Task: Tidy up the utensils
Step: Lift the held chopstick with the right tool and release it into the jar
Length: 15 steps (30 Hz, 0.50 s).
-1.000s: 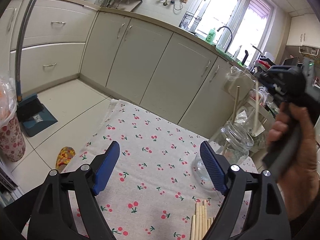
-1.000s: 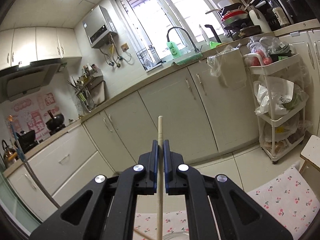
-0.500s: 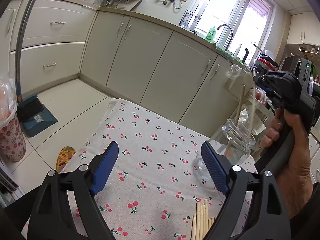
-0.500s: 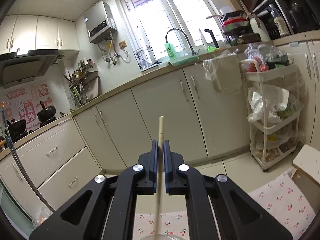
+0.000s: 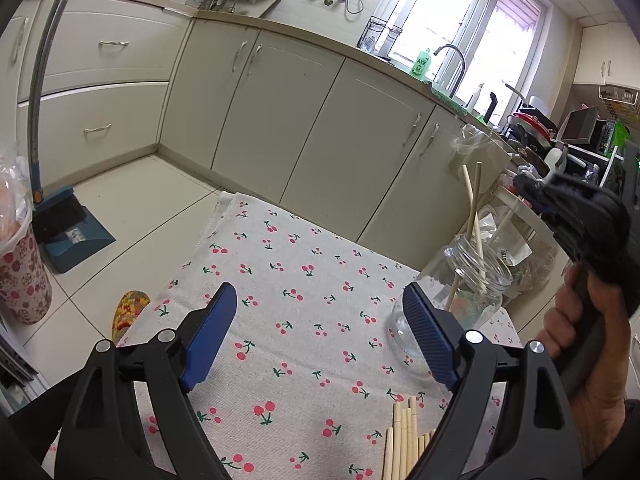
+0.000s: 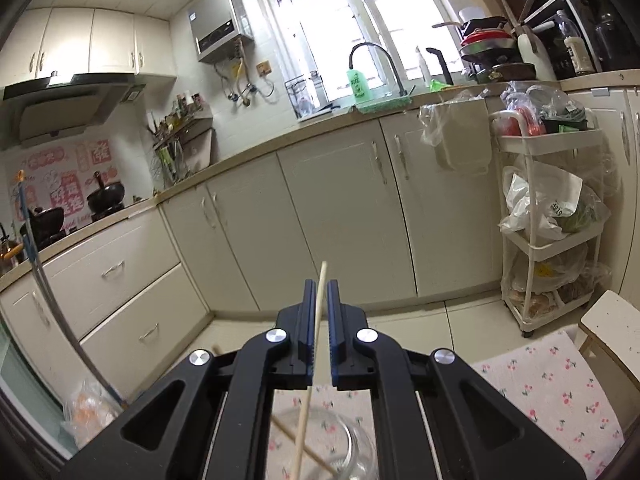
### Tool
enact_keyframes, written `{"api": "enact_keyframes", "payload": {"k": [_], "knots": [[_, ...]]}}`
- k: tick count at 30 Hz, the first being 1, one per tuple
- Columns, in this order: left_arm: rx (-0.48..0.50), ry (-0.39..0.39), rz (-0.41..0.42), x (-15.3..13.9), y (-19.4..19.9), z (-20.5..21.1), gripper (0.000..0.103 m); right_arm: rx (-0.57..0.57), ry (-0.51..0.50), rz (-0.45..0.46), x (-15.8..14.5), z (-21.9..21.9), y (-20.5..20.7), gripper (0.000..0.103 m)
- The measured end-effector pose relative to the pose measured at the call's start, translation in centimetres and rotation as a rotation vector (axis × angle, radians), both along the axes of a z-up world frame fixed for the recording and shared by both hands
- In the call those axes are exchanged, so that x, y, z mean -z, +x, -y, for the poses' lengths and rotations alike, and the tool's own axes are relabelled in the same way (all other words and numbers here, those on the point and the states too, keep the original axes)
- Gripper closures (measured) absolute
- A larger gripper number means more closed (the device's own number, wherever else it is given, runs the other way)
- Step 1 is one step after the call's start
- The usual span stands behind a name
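Observation:
A clear glass jar stands on the cherry-print cloth at the right, with three wooden chopsticks leaning in it. More chopsticks lie bundled on the cloth near me. My left gripper is open and empty above the cloth. My right gripper hangs over the jar. Its jaws stand slightly apart around a chopstick that leans free between them, its lower end in the jar. The right gripper also shows in the left wrist view.
Cream cabinets run behind the table. A white trolley with bags stands at the right, with a white stool by the table corner. A broom and dustpan and a flowered bin are on the floor at left.
My right gripper lowered over the jar and its jaws opened a little. The chopstick it held now leans loose in the jar. The left gripper has hardly moved.

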<state>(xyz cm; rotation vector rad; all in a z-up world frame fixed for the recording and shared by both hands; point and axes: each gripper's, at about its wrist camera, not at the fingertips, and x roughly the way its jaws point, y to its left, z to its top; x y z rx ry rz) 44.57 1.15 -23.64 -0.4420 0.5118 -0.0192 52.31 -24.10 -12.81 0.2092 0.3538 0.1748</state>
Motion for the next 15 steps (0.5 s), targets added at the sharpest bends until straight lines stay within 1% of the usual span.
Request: {"api": "enact_keyframes", "payload": {"k": [2, 3, 4, 5, 6, 7, 11, 15], "knots": [[-0.004, -0.003, -0.003, 0.0, 0.1, -0.1, 0.022, -0.039, 0.046, -0.05, 0.1, 0.7, 1.1, 0.096], [-0.007, -0.004, -0.006, 0.1, 0.1, -0.1, 0.022, -0.086, 0.104, -0.102, 0.1, 1.2, 2.3, 0.094], [-0.008, -0.005, -0.007, 0.1, 0.2, -0.2, 0.022, -0.112, 0.145, -0.138, 0.1, 1.7, 3.4, 0.083], [-0.01, -0.005, -0.007, 0.1, 0.2, -0.2, 0.022, -0.134, 0.185, -0.166, 0.0, 2.0, 4.3, 0.069], [-0.01, -0.006, -0.008, 0.1, 0.3, -0.3, 0.021, -0.176, 0.232, -0.201, -0.2, 2.3, 5.6, 0.067], [-0.009, -0.007, -0.009, 0.2, 0.4, -0.3, 0.021, -0.198, 0.244, -0.219, -0.4, 2.4, 6.5, 0.066], [-0.007, -0.014, -0.01, 0.2, 0.5, -0.4, 0.021, -0.2, 0.2, -0.282, -1.4, 2.0, 9.0, 0.062], [-0.006, -0.02, -0.017, 0.4, 0.5, -0.3, 0.021, -0.22, 0.187, -0.382, -0.5, 1.5, 11.3, 0.062]]}}
